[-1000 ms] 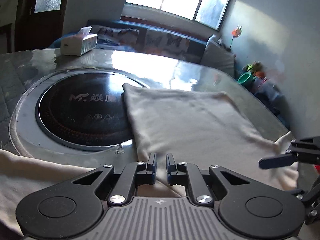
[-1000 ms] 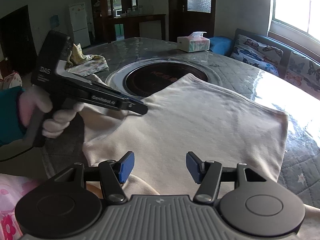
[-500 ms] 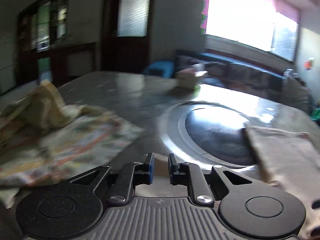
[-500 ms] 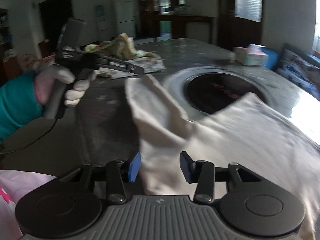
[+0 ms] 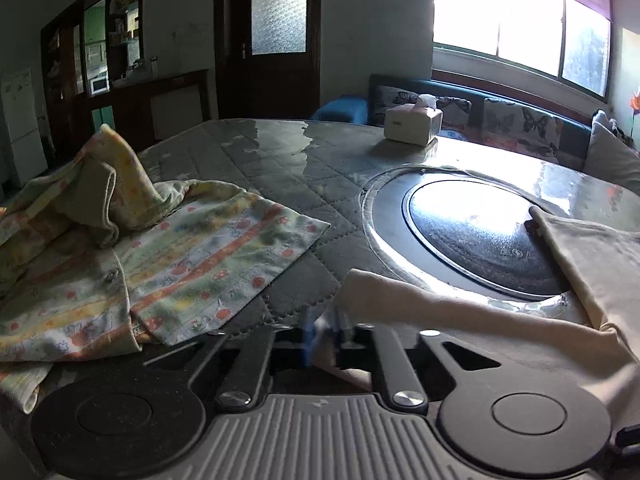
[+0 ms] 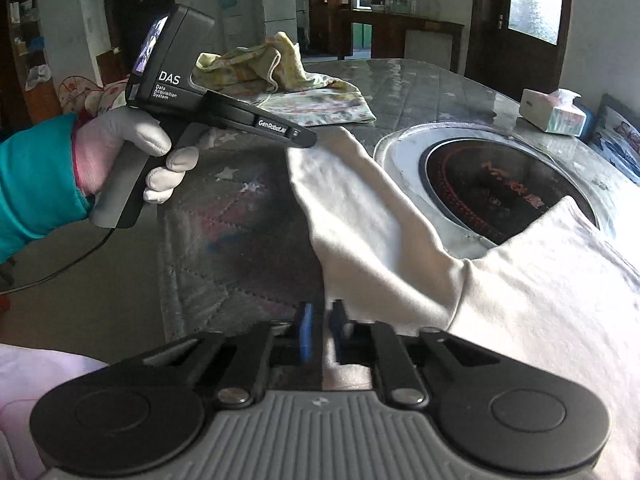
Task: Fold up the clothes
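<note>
Cream garment [image 6: 520, 300] sleeve pulled out leftward; right gripper [image 6: 322, 330] fingers just closed, pinching it; left gripper [image 5: 322, 334] likewise.

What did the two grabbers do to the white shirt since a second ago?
The right gripper has just closed on the cream shirt at its sleeve; it was open before. The left gripper pulled the sleeve end out sideways and grips it. The flowery cloth and tissue box stayed put.
</note>
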